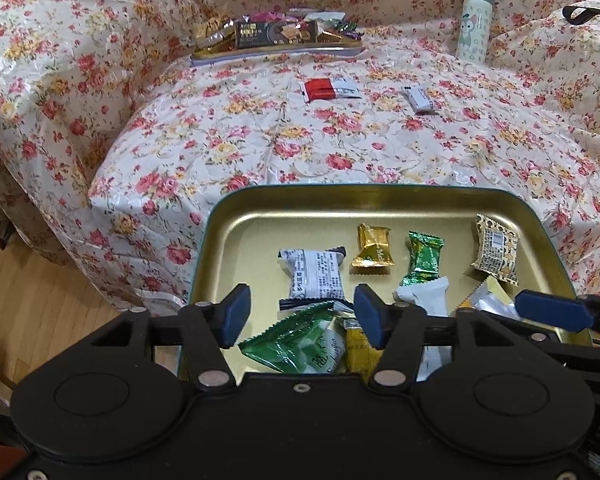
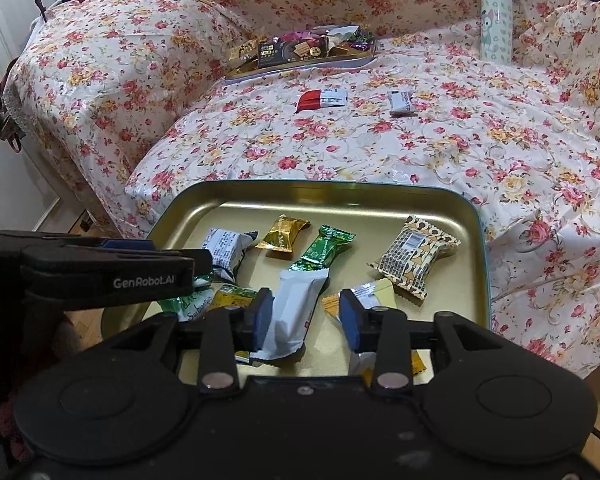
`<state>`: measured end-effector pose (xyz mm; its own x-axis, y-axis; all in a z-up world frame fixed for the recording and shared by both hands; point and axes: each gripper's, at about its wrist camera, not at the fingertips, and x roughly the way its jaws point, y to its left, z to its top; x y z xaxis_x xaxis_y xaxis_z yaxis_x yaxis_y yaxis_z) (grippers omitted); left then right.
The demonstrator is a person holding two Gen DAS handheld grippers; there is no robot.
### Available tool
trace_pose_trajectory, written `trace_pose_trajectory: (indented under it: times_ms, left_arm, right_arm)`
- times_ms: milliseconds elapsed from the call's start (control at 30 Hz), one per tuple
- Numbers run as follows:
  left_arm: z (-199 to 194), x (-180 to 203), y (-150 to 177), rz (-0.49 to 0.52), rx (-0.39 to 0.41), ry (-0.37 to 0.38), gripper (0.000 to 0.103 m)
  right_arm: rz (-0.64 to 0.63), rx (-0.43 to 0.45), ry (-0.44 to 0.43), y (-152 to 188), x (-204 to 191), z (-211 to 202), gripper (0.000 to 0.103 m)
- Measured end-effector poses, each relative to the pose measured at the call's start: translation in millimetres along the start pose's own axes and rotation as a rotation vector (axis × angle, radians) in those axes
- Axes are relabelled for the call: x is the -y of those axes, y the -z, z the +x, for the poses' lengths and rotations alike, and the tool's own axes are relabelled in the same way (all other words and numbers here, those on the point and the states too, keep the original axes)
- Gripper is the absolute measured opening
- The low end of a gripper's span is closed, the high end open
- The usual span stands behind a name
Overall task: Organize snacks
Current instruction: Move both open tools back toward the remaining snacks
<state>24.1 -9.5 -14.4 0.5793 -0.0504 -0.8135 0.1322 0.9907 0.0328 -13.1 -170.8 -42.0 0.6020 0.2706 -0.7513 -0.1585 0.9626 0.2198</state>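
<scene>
A gold tin tray [image 1: 340, 193] [image 2: 320, 186] at the floral cover's near edge holds several wrapped snacks. My left gripper [image 1: 302, 316] is open above a green packet [image 1: 296, 340] and a white printed packet [image 1: 316, 276], its pads touching neither. My right gripper [image 2: 306, 320] is open too; a plain white packet [image 2: 296, 308] lies flat on the tray between its pads. A green bar [image 2: 324, 250], a gold candy [image 2: 284, 234] and a patterned packet [image 2: 414, 256] lie further in. Out on the cover are a red-and-white packet [image 1: 328, 90] [image 2: 320, 100] and a small white packet [image 1: 420, 100] [image 2: 402, 103].
A second tray [image 1: 276, 36] [image 2: 300, 52] heaped with snacks sits at the back of the cover. A pale green bottle [image 1: 474, 20] [image 2: 496, 18] stands at the back right. Wooden floor [image 1: 40, 292] lies to the left, below the cover's edge.
</scene>
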Motion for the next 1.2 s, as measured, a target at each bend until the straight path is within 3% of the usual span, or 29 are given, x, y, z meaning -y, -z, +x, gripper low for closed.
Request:
trace_pose_trajectory:
  times_ms: [233,400,467,533,700,767,933,1200]
  left_arm:
    - [-10.3,-6.8,-4.2,-0.011,0.091,-0.004,0.066]
    - [-24.0,-12.2,-11.8,-0.025,0.246,-0.039,0.081]
    - [-28.2,-12.9,-15.4,-0.025,0.315,-0.067,0.083]
    - [-28.9,-14.0,-22.0,-0.026,0.355,-0.086,0.083]
    - [-21.0,-17.8,-43.8,-0.018,0.345,-0.033,0.083]
    - [-16.9,-18.9,-51.0,-0.024,0.342,-0.023,0.083]
    - [-1.2,-19.9,-66.8,-0.028,0.312,-0.006,0.083]
    - [30.9,-21.6,-95.3,-0.013,0.260,0.016,0.083]
  right_arm:
    - [-0.018,0.035,0.046,-5.1,-1.3,-3.0,0.056]
    - [-0.048,0.109,0.097,-12.7,-3.0,-10.9,0.072]
    - [-0.054,0.143,0.118,-17.7,-2.7,-13.6,0.079]
    - [-0.053,0.172,0.134,-23.4,-1.0,-15.4,0.080]
    - [-0.036,0.222,0.155,-40.5,5.4,-13.7,0.086]
    - [-0.031,0.245,0.170,-46.9,7.9,-12.9,0.096]
    - [-0.019,0.290,0.190,-63.4,13.4,-7.5,0.103]
    - [-0.008,0.320,0.232,-97.8,22.1,20.2,0.103]
